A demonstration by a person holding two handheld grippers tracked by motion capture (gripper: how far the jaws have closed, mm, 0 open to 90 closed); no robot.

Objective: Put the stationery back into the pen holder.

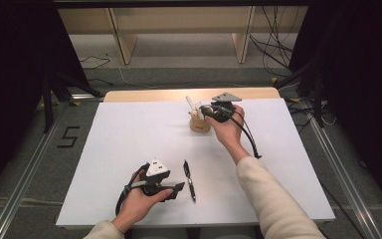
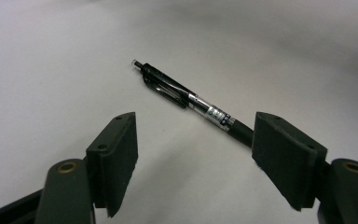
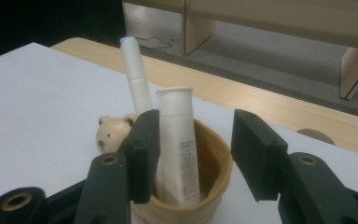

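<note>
We see the right tongs (image 3: 193,156) spread over the wooden cup (image 3: 209,186), their pads clear of the white tube (image 3: 179,144) standing in it. Our left tongs (image 2: 193,158) rest spread on the tabletop (image 1: 129,144), the black pen (image 2: 191,100) lying just beyond them.

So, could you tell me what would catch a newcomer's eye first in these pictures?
Probably the wooden cup with a small bear face, at the far side of the white table; it holds a white tube and a white pen, with the right gripper open around the tube. Nearer, a black pen lies flat in front of the open left gripper.
</note>
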